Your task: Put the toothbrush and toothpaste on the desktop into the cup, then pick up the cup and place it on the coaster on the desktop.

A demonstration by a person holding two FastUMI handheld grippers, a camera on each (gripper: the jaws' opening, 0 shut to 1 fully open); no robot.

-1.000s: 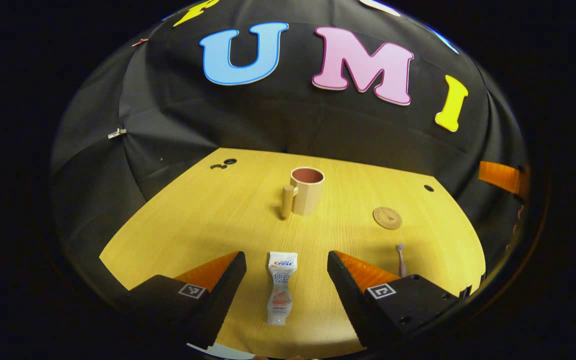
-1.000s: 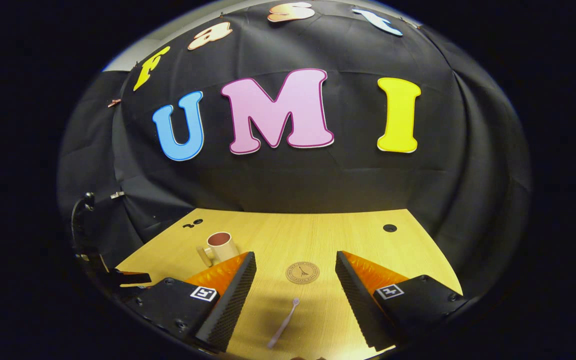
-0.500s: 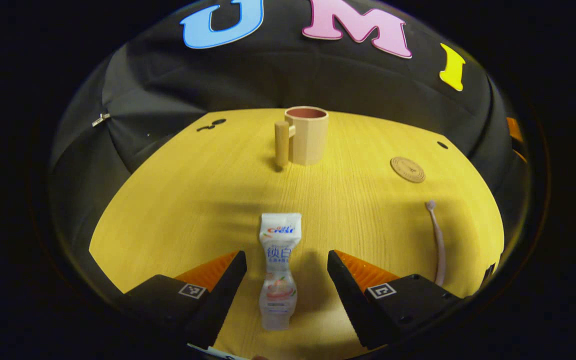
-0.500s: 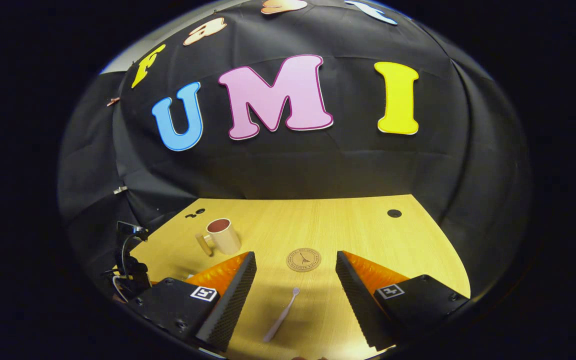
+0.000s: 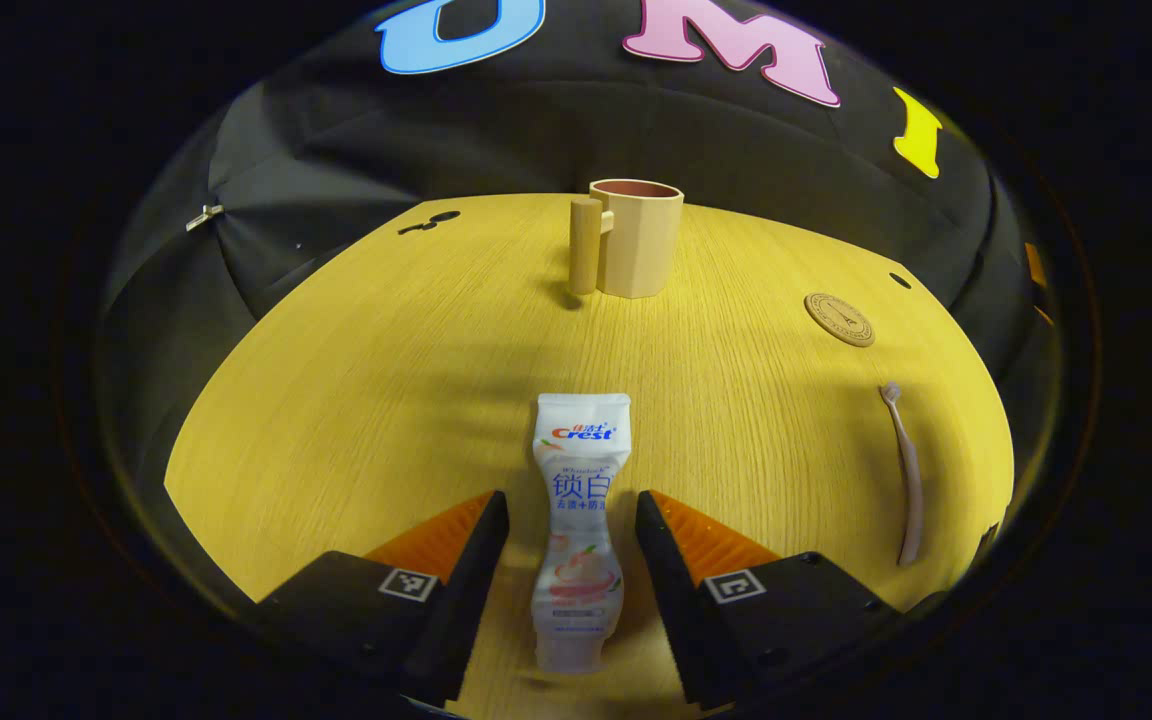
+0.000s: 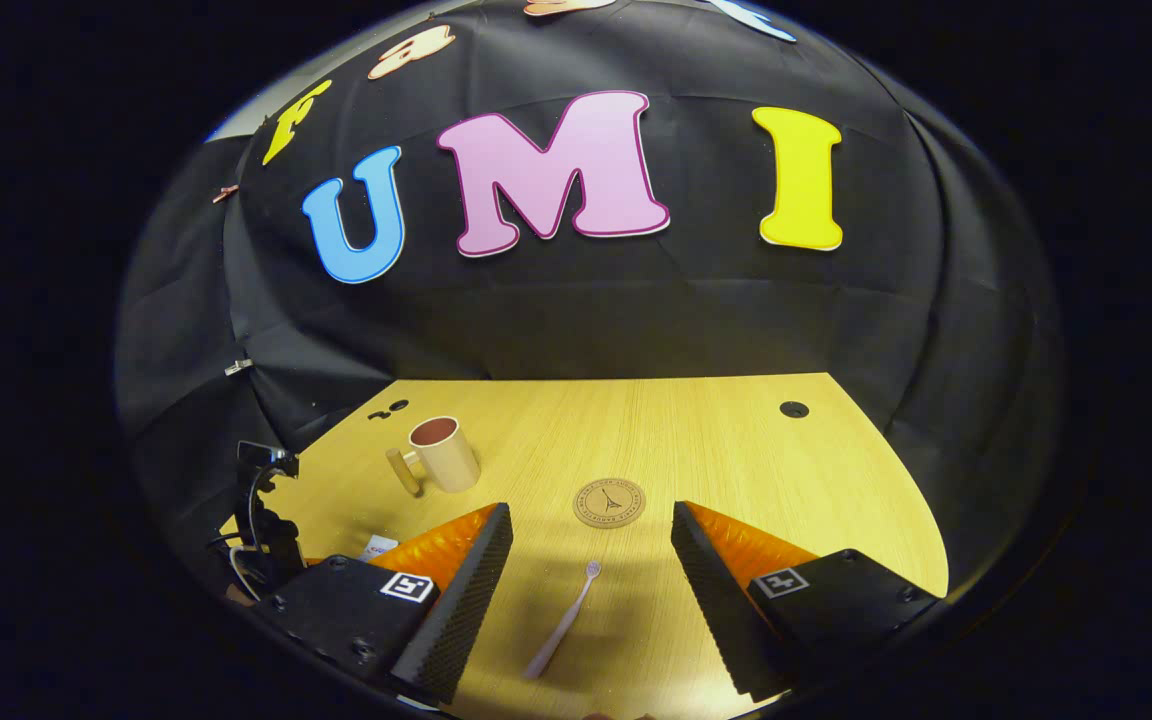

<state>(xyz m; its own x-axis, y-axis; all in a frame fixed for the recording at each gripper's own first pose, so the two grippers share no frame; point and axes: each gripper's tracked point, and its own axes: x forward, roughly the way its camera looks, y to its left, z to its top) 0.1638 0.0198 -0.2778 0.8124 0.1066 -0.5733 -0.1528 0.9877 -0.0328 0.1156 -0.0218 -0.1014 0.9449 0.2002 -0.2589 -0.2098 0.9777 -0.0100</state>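
left hand-held gripper (image 5: 568, 520) lowered over toothpaste (image 5: 579, 520), jaws narrowed around it.

The right gripper (image 6: 588, 580) is held open at the bottom of the frame, with the toothbrush (image 6: 563, 621) seen lying on the desktop (image 6: 716, 450) between its fingers, untouched. The coaster (image 6: 609, 502) is seen just above centre-bottom. The cup (image 6: 444, 454) stands upright at left, the left gripper (image 6: 261, 520) at the lower left edge.

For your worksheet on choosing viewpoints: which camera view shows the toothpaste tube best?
The left gripper view: the toothpaste tube lies full length on the desktop between the left gripper fingers. In the right gripper view, a corner of it peeks out at lower left.
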